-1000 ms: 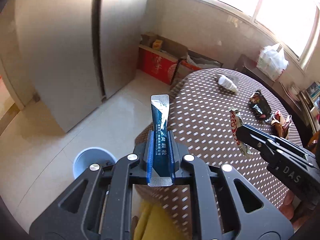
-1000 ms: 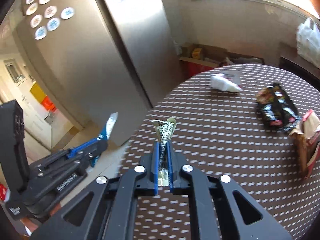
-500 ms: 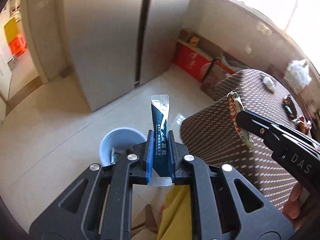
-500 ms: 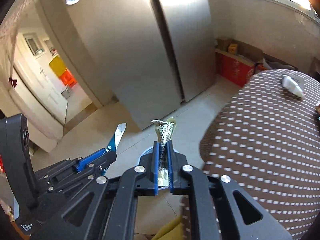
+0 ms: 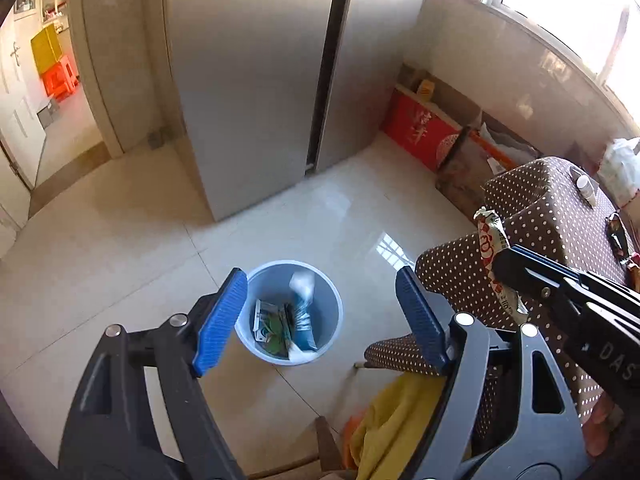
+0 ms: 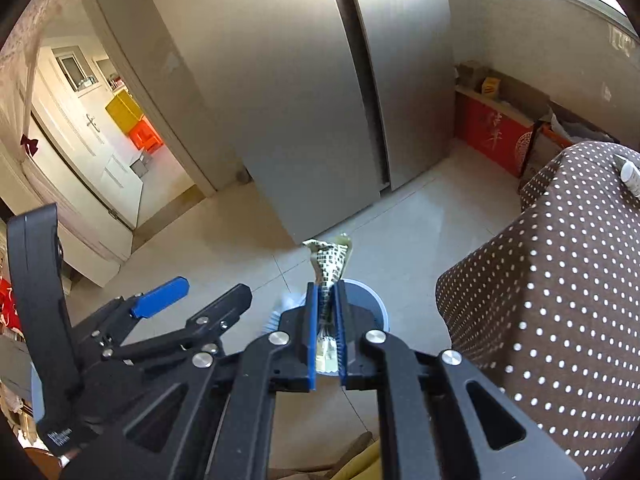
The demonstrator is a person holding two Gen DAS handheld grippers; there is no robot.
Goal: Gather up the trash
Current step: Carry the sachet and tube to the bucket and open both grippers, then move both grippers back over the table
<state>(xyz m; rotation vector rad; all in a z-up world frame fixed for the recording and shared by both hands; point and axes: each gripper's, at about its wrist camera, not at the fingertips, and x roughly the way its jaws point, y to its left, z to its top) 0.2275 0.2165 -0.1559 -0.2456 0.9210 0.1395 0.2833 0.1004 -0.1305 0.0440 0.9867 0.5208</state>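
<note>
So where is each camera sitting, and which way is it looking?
Left wrist: on the open left gripper, looking down at the trash bin; right gripper at right.
Right wrist: on the right gripper pinching a wrapper, facing the fridge; left gripper at left.
Both: bin, fridge, dotted table.

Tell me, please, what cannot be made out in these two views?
- Falling packet, left wrist view: motion-blurred over the bin; print unreadable.
- Bin, right wrist view: mostly hidden behind the right gripper and its wrapper.
- Bottle, right wrist view: cut off by the image edge.
</note>
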